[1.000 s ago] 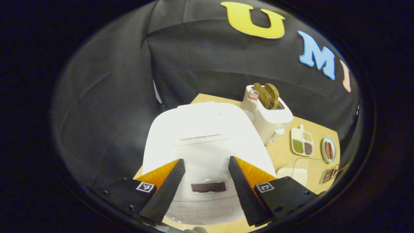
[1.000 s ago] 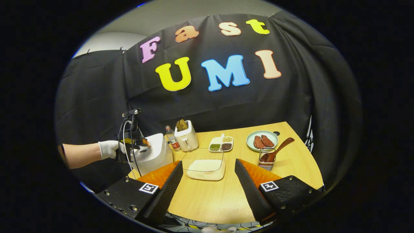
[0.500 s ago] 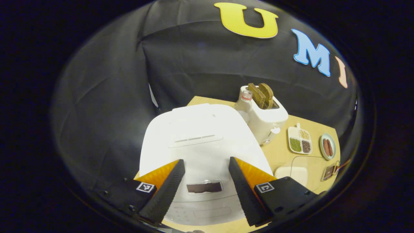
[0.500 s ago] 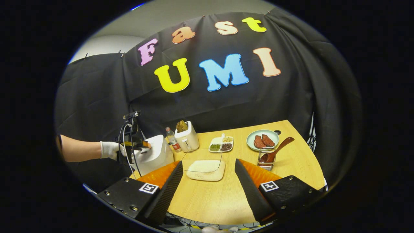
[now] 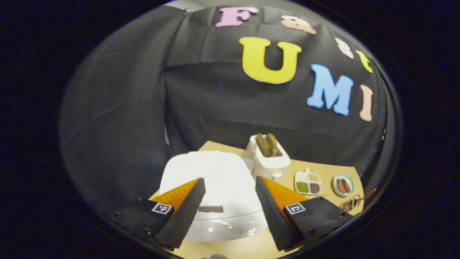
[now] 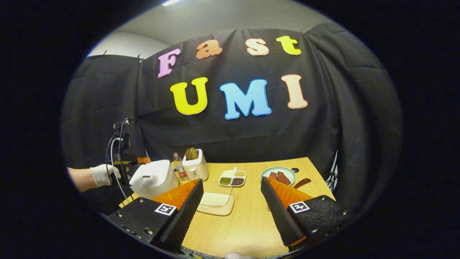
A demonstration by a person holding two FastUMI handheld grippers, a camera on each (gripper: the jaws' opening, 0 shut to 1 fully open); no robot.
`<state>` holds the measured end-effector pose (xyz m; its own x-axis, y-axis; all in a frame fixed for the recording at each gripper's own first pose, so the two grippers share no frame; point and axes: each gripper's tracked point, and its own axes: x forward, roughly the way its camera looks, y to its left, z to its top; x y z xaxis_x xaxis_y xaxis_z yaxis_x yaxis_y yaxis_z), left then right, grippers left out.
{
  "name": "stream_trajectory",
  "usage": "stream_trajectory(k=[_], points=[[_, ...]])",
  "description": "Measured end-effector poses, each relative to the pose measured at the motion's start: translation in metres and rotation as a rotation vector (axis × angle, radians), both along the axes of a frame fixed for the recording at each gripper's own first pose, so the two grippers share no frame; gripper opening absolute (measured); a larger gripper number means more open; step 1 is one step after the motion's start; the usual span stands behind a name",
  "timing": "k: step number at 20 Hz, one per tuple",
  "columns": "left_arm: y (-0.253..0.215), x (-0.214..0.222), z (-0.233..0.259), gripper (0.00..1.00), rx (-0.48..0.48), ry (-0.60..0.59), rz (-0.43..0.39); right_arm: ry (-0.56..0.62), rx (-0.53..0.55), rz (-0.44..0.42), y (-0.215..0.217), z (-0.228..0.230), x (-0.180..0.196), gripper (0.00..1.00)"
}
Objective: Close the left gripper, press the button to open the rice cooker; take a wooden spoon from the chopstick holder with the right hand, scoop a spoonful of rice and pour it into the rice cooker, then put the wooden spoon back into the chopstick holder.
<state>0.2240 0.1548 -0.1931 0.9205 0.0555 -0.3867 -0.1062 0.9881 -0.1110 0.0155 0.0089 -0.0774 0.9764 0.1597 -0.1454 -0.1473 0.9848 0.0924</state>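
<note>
Chopstick holder (image 5: 348, 205) too small, edge-cut

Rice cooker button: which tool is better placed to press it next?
Left. The left tool hangs open right over the closed rice cooker. The right tool is open over the table, with the cooker far off to its side.

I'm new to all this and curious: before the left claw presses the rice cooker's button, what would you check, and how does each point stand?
1. Left gripper closed for pressing: not ok, its fingers stand apart.
2. Rice cooker lid shut and ready: ok.
3. Gripper lined up over the cooker's front: ok, the dark panel lies between its fingers.
4. Gripper touching the button: cannot tell.
5. Right gripper free for the spoon: ok, open and holding nothing.
6. Wooden spoon within view: ok, its handle shows beside the plate.
</note>
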Motion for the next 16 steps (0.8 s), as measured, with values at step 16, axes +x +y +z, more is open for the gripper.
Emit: stream_trajectory(k=[16], points=[[-0.149,-0.209,0.181,0.95,-0.029,-0.429,-0.216,-0.212,-0.022,-0.088,0.012,0.072,0.002,0.98]])
